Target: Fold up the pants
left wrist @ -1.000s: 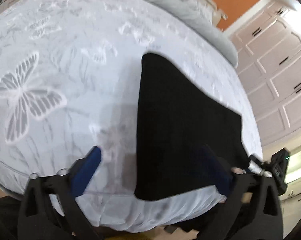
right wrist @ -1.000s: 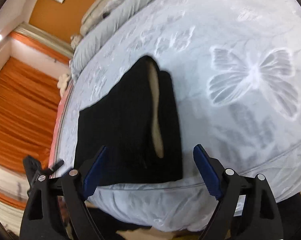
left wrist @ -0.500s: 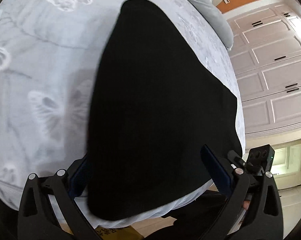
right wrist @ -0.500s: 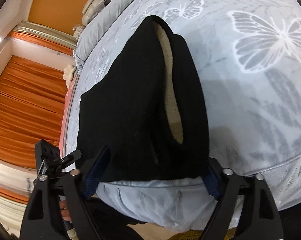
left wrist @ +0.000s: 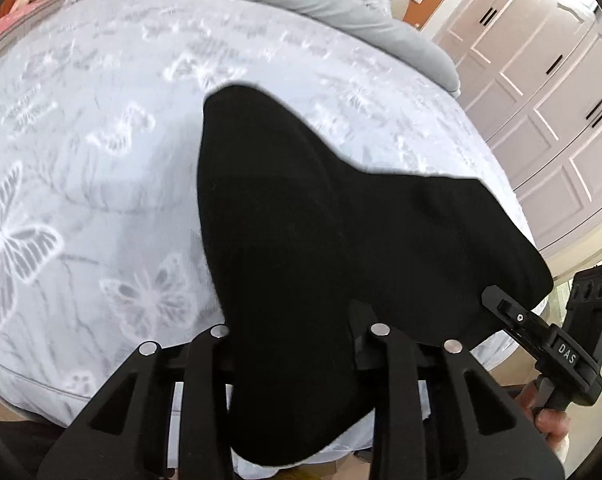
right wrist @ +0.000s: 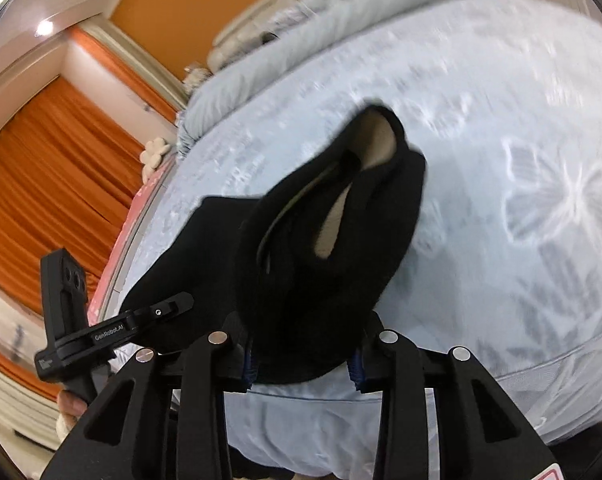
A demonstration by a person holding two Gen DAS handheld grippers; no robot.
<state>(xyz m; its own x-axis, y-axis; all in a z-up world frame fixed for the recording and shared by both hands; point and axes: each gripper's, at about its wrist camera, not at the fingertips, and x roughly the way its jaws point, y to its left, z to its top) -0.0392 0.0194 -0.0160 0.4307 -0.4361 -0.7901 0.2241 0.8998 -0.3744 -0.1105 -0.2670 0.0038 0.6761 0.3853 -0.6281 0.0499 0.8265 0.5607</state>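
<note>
Left gripper [left wrist: 291, 344], marked "GenRobot.AI", and right gripper [right wrist: 301, 354], marked "DAS", both clamp black pants [left wrist: 301, 220] at lower frame.

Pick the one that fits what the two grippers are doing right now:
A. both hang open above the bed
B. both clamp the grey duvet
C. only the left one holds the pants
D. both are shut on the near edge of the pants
D: the left gripper and the right gripper each have the black pants bunched between their fingers at the near edge of the bed.
</note>
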